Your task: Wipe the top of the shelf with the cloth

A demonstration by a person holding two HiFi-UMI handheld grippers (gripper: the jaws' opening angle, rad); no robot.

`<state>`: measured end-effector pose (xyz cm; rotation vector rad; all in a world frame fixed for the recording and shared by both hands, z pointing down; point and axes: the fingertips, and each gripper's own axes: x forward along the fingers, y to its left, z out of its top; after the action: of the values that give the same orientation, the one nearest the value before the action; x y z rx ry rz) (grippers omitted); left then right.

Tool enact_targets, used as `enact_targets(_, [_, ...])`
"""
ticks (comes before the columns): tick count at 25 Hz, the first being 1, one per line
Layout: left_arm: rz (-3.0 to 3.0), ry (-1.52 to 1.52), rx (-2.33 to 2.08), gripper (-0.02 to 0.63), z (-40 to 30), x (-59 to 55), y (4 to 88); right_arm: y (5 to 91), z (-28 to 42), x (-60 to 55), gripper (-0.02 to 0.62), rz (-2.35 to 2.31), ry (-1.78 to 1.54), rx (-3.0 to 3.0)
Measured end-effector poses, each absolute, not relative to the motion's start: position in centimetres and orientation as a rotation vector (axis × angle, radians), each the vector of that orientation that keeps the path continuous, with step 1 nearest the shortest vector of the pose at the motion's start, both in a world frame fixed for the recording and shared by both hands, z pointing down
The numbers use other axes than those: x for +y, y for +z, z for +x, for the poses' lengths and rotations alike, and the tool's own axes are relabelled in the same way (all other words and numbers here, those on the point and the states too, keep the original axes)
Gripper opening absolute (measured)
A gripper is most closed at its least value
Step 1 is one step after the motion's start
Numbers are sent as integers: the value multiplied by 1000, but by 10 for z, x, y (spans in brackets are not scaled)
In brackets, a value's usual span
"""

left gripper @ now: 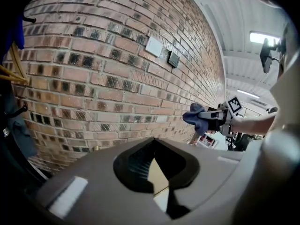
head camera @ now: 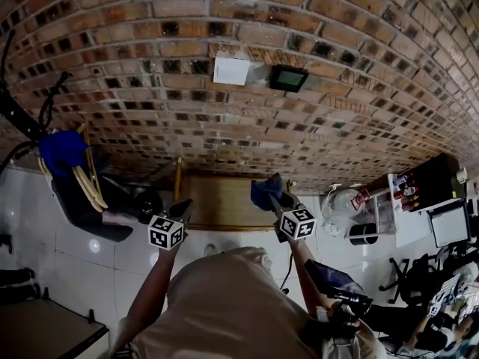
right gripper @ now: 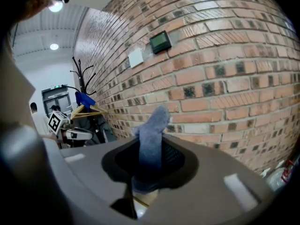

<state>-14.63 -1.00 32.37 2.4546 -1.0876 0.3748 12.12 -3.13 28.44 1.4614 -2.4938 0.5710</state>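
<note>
Blue fabric cloth, bunched, is seen just right of centre in the head view, clamped between the jaws of the right gripper and held up before the red-brown brick wall, at the right end of the wooden shelf top; contact with the shelf cannot be told. The left gripper, at the shelf's left end, is shown with jaws closed together on nothing. A white square wall plate and a small black wall box are mounted upper centre.
</note>
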Motion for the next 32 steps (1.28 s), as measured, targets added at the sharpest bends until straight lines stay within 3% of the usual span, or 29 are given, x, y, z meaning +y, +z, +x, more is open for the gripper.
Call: enact_targets(32, [2424,460,-1093,3,-164,-10,335,306,103,-44,83,1467,650,-2510])
